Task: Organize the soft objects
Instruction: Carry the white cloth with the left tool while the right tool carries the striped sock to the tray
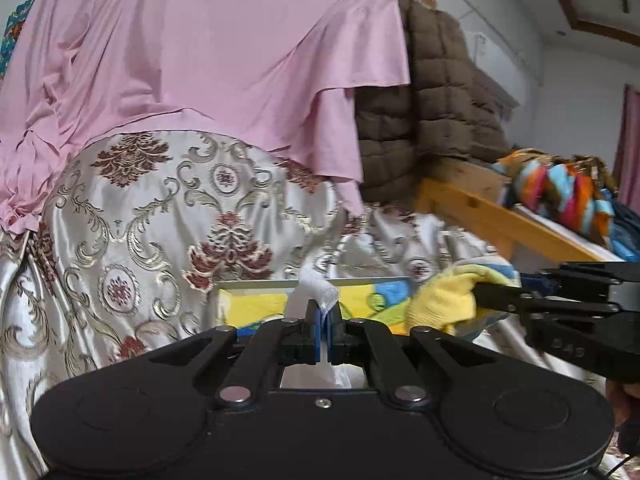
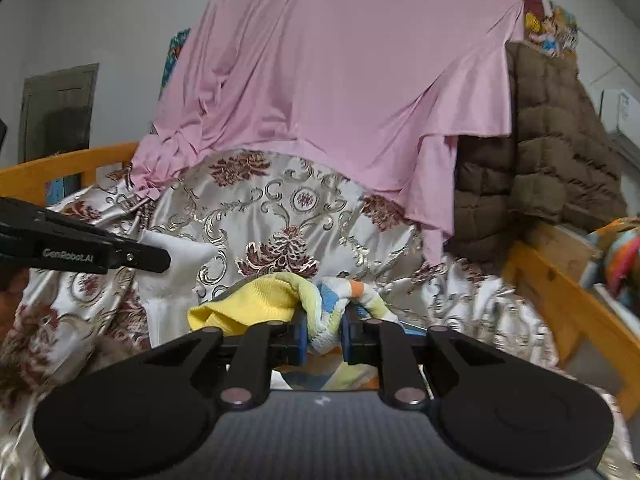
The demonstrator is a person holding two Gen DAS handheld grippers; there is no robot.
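- Your left gripper (image 1: 323,320) has its fingers pressed together on a thin white cloth edge (image 1: 320,286), which pokes up between the blue pads at the 6 o'clock part of the left wrist view.
- Your right gripper (image 2: 323,334) pinches a bunched yellow, blue and orange patterned soft towel (image 2: 320,312); its fingers stand slightly apart with the fabric filling the gap.
- Only the left wrist view shows that towel from the side: it hangs yellow (image 1: 444,300) off the right gripper's fingers (image 1: 496,298) at 4 o'clock, and a flat yellow-and-blue printed sheet (image 1: 360,300) lies behind your left fingers.
- Only the right wrist view shows the left gripper from outside, a black arm (image 2: 100,254) reaching in at 9 o'clock over a white cloth (image 2: 176,276).
- Both views face a shiny cream bedcover with red and gold damask pattern (image 1: 160,216), a pink draped sheet (image 2: 340,80) above it and a brown quilted padded blanket (image 2: 556,152) at 2 o'clock.
- The orange wooden bed frame (image 2: 560,284) runs along 3 o'clock; the right view also shows its rail at 9 o'clock, which the left view does not.
- A striped multicoloured fabric bundle (image 1: 560,188) sits on the frame at 3 o'clock, clearest in the left view.
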